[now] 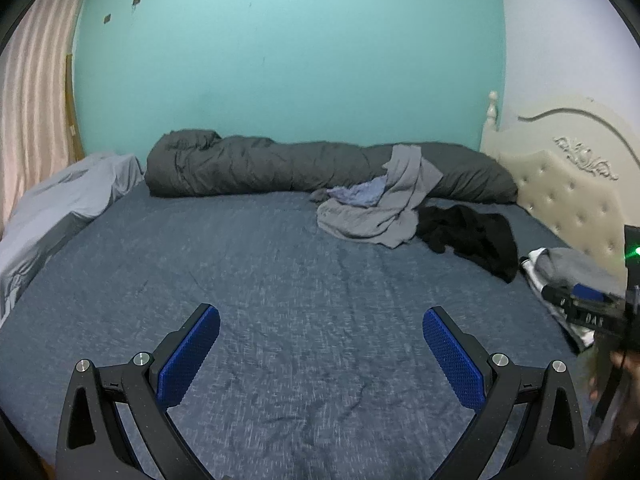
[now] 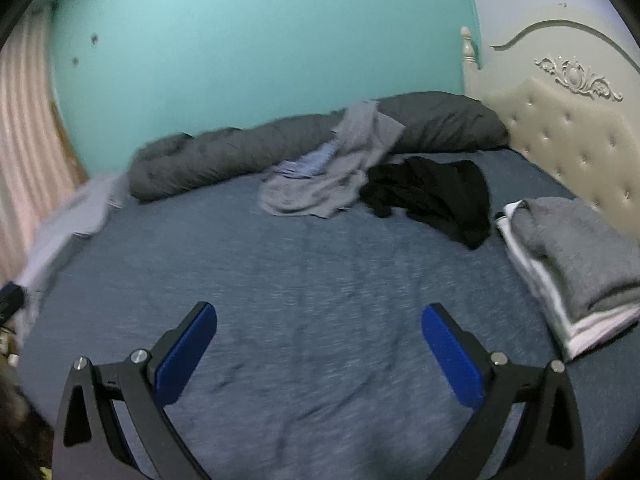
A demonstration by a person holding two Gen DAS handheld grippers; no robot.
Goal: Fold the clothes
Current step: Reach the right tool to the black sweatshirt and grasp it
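Clothes still to fold, a grey garment point(image 2: 320, 184) and a black one point(image 2: 436, 192), lie crumpled well ahead of both claws, left point(image 1: 320, 356) and right point(image 2: 318, 354), whose jaws stand apart and empty over bare bed sheet point(image 2: 280, 280), likely kept clear for folding, while a folded stack point(image 2: 572, 264) sits off to the right.

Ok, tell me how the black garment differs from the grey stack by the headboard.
The black garment lies crumpled and loose; the grey stack is folded flat, with neat edges. The black garment is one dark heap, while the grey stack shows layers, white cloth under grey. The stack sits nearer the headboard. Both rest on the blue bedsheet.
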